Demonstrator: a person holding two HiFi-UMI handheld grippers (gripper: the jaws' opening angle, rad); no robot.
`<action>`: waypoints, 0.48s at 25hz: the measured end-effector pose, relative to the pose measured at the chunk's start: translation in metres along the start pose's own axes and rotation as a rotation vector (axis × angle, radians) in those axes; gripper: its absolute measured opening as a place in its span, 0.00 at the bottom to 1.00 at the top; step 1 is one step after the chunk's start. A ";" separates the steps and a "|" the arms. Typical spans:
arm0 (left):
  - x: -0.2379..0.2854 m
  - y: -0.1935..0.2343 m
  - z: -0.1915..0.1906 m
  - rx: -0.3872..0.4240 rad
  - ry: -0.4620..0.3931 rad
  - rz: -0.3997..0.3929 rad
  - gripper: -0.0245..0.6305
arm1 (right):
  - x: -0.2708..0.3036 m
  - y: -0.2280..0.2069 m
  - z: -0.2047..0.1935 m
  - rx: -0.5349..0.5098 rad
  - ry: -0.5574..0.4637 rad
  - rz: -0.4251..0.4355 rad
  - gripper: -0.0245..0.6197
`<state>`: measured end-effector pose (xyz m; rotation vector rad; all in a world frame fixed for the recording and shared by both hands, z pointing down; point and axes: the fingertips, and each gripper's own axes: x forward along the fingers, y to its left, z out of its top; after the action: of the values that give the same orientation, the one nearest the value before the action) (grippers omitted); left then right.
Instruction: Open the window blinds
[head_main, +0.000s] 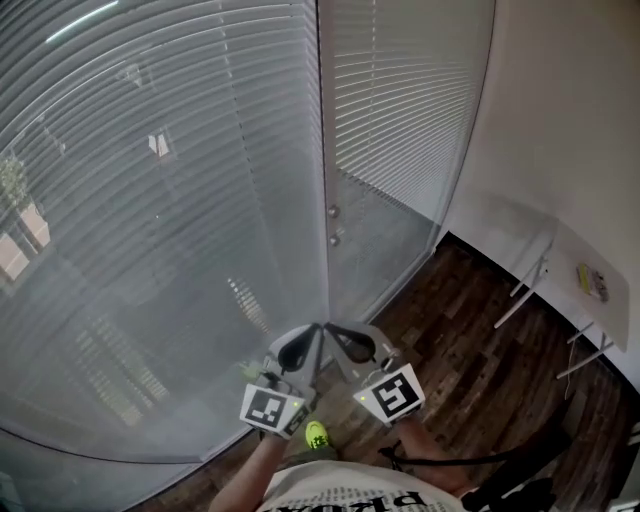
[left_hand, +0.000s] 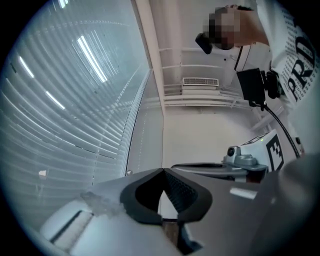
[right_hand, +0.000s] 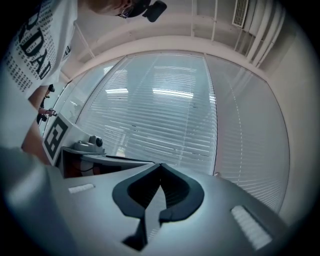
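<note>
- Blinds: the big blind (head_main: 150, 200) fills the window on the left and a narrower blind (head_main: 400, 100) hangs right of the white post (head_main: 322, 150). Slats on both look tilted shut and both hang full length, so I judge nothing is opened yet.
- Left gripper (head_main: 303, 343) and right gripper (head_main: 348, 342) sit low and centre, side by side, tips almost touching each other just in front of the post's lower end.
- Left gripper view: jaws pressed together, nothing between them (left_hand: 162, 171). Right gripper view: same, pads meeting with nothing caught (right_hand: 160, 166). Both empty.
- Step in hand, my read: the approach. No cord or wand is held or touched.
- Two small knobs (head_main: 333, 212) sit on the post's right side, above the grippers. I can't tell whether they're cord ends or handles. No clear cord or wand shows in any view.
- Next move, I judge: part one pair of jaws, lift it toward those knobs or whatever control hangs there, close on it, then pull or twist.
- Edges: the post is the nearest hard edge, right ahead of the tips. Slats are thin and would likely bend if I poke them.
- Room: wooden floor (head_main: 470, 340) is bare to the right up to the wall (head_main: 560, 120), where thin white legs (head_main: 530, 280) stand well apart from me. Plenty of space above the grippers along the post.
</note>
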<state>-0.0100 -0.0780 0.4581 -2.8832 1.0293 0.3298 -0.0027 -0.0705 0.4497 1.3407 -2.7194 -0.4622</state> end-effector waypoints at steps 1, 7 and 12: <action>0.009 0.008 0.000 0.005 -0.008 -0.005 0.02 | 0.009 -0.008 -0.002 -0.007 -0.001 -0.007 0.05; 0.046 0.045 0.007 0.029 -0.032 -0.029 0.02 | 0.051 -0.047 -0.004 -0.046 -0.016 -0.029 0.05; 0.071 0.069 -0.002 0.020 -0.046 0.013 0.02 | 0.075 -0.071 -0.015 -0.079 -0.006 -0.011 0.05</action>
<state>0.0004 -0.1759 0.4450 -2.8390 1.0379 0.3821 0.0081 -0.1739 0.4375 1.3372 -2.6691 -0.5690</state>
